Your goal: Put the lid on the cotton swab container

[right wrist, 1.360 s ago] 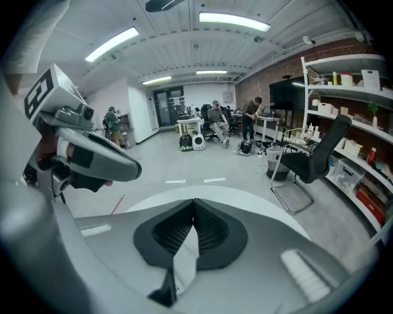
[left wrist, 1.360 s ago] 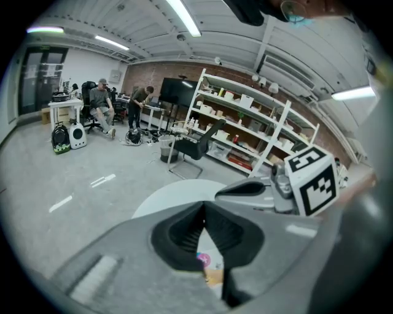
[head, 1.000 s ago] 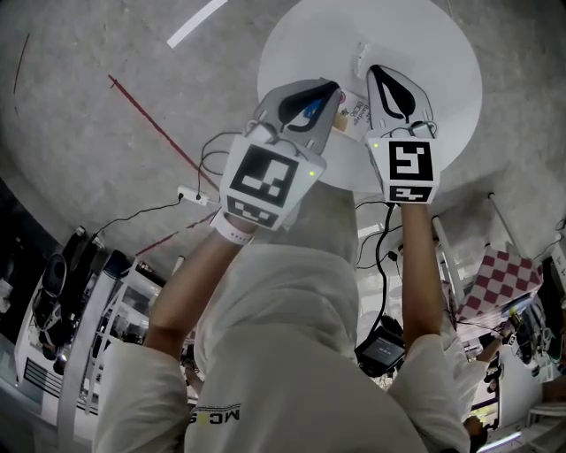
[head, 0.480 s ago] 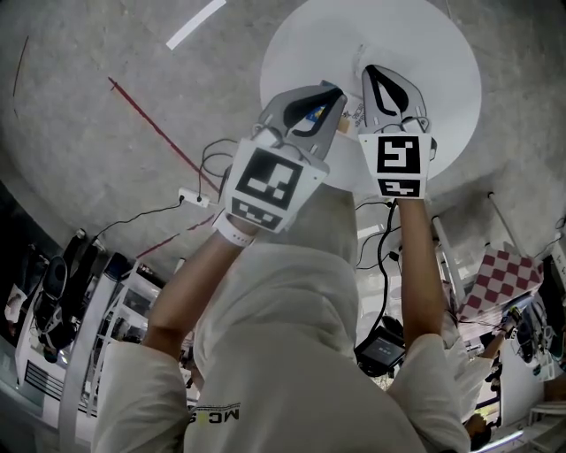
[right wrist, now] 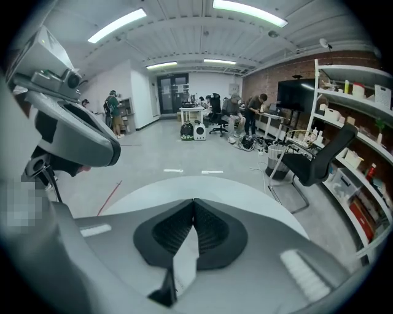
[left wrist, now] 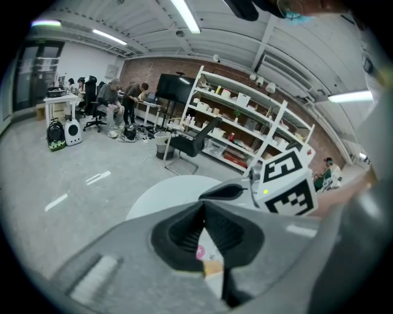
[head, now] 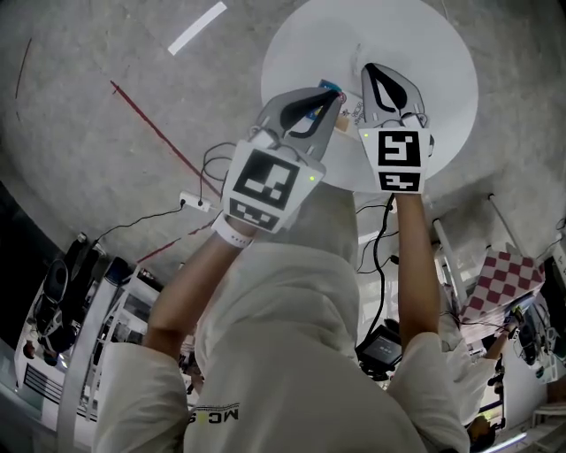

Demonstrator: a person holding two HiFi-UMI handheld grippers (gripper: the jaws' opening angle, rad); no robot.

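Side by side, raised over the near rim of a round white surface (head: 398, 35): left tool (head: 330, 97) and right tool (head: 370, 72), close together.

In the left gripper view, left tool (left wrist: 204, 205) pinched together at the tips and gripping the cotton swab container (left wrist: 206, 256). White label with a pink spot and a tan part, wedged low between the black ribbed pads. Same container in the head view as a small printed patch (head: 353, 111) in the gap between the 2 tools.

In the right gripper view, right tool (right wrist: 194, 202) likewise closed at the tips, clamped on the lid (right wrist: 184, 260), a thin pale sliver seen edge-on between its pads. Hard to tell whether lid and container touch.

Around the surface, grey concrete floor (head: 88, 106) marked with a red line (head: 150, 124) and a white strip (head: 196, 26). White power strip (head: 190, 196) with black cables near the surface's edge.

Further off in the left gripper view: brick wall (left wrist: 184, 67), white shelving (left wrist: 245, 129) loaded with boxes, a black office chair (left wrist: 190, 144), a dark screen (left wrist: 175, 89), several people at desks (left wrist: 116, 98). Long ceiling lights (right wrist: 249, 12) overhead in the right gripper view. Red-and-white checked cloth (head: 504, 274) at the head view's lower right.
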